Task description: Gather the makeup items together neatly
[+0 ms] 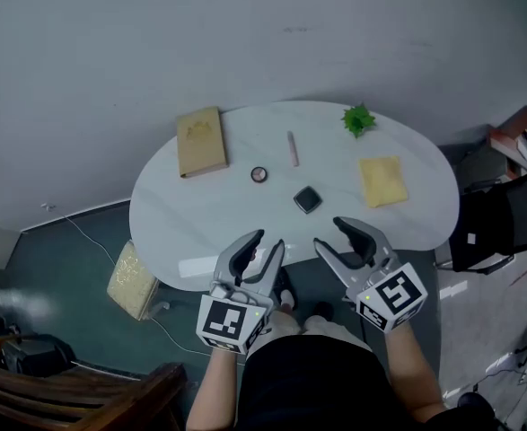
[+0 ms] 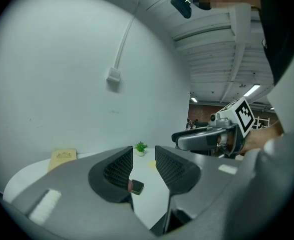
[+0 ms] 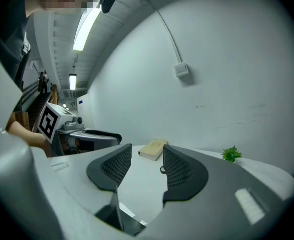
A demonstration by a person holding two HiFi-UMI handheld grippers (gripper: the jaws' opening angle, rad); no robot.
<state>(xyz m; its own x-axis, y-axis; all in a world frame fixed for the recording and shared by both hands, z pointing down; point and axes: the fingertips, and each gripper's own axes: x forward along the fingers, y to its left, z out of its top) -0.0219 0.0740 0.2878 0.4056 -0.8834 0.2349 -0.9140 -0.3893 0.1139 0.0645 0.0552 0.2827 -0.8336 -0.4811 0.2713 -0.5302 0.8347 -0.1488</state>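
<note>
White table [image 1: 200, 227] with black compact [image 1: 308, 199]

In the left gripper view the dark square case [image 2: 137, 187] was half hidden behind a jaw of the left claw [image 2: 143, 153]. In the right gripper view a small round thing [image 3: 162, 170] showed only its edge past the right claw [image 3: 148, 150]. In the head view the thin stick [image 1: 293, 148] was too small to name; the black chair [image 1: 501, 218] at 3 o'clock was cut off.
</note>
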